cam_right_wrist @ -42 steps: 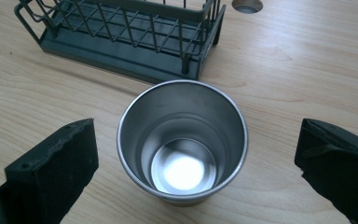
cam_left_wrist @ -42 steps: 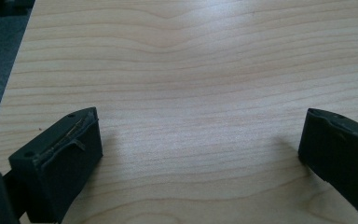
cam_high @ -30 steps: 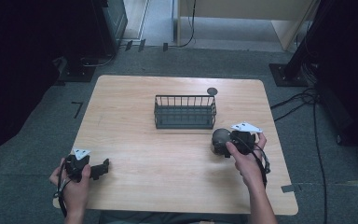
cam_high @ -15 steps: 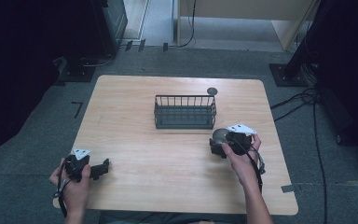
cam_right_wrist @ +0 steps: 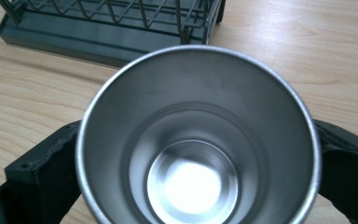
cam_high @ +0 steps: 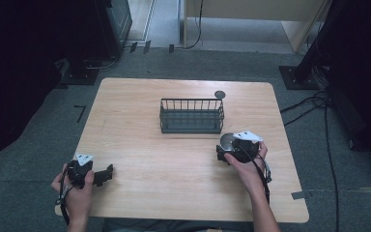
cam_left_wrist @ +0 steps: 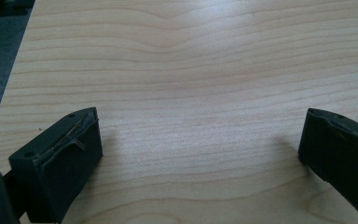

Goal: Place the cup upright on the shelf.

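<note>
Gripping the round stainless-steel cup [cam_right_wrist: 196, 140] just near of the dark wire basket [cam_high: 192, 116], your right gripper [cam_high: 233, 147] clamps it; keep it level. Left gripper [cam_left_wrist: 200, 154]: wide open, empty, near-left.

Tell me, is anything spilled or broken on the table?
Nothing stands out. The metal cup is empty and shiny inside, held between the right gripper's jaws. The wire rack stands straight on the wooden table, and the left gripper is open over bare wood.
</note>
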